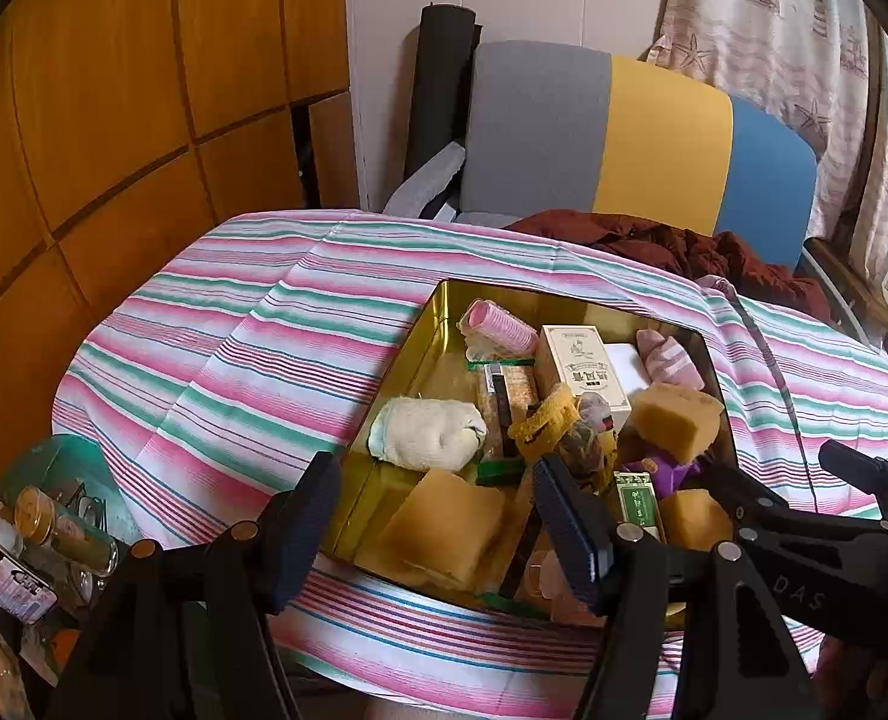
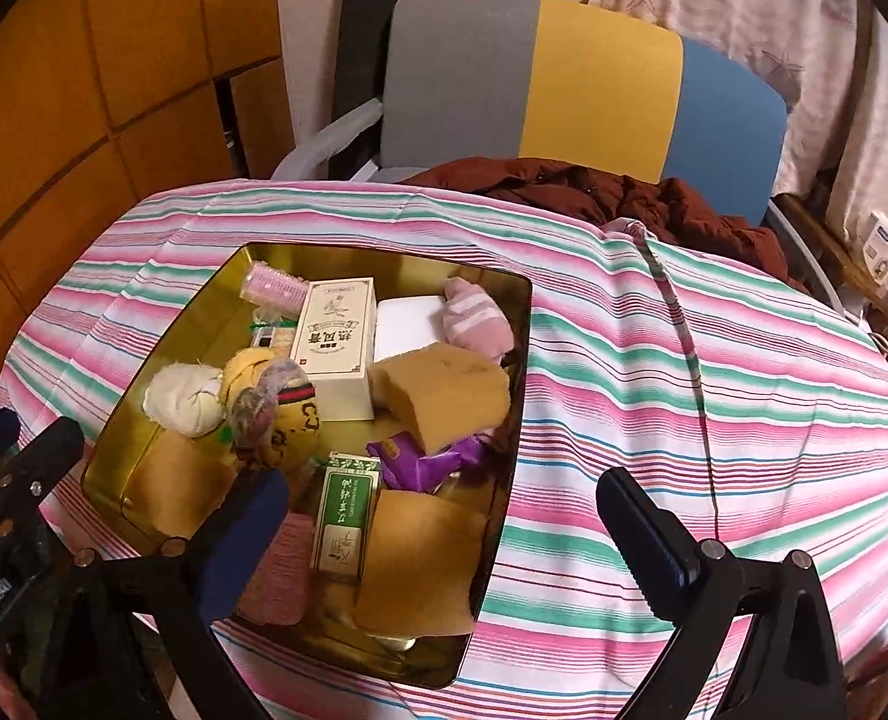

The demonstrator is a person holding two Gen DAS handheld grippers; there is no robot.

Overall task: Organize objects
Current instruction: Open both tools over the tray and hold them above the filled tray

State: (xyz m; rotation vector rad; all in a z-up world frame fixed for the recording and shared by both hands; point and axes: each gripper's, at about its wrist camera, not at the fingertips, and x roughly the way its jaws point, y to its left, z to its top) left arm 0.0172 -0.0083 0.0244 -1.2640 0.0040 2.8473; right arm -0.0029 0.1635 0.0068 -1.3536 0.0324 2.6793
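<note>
Gold tin (image 2: pixel 507 360) on the striped table (image 2: pixel 714 372) holds everything; sponge block (image 2: pixel 444 390) looks light and squashy, best pinched across its flat sides; cream carton (image 2: pixel 336 348) seems stiff; left hand-held gripper (image 1: pixel 438 528) and right hand-held gripper (image 2: pixel 444 522) both gape empty.

Home living room: striped cloth (image 1: pixel 252 324) on desk, tricolour chair (image 1: pixel 654 138), starfish-print curtain (image 1: pixel 774 18), wood cabinets (image 1: pixel 114 90), coat (image 2: pixel 624 192) on chair.
</note>
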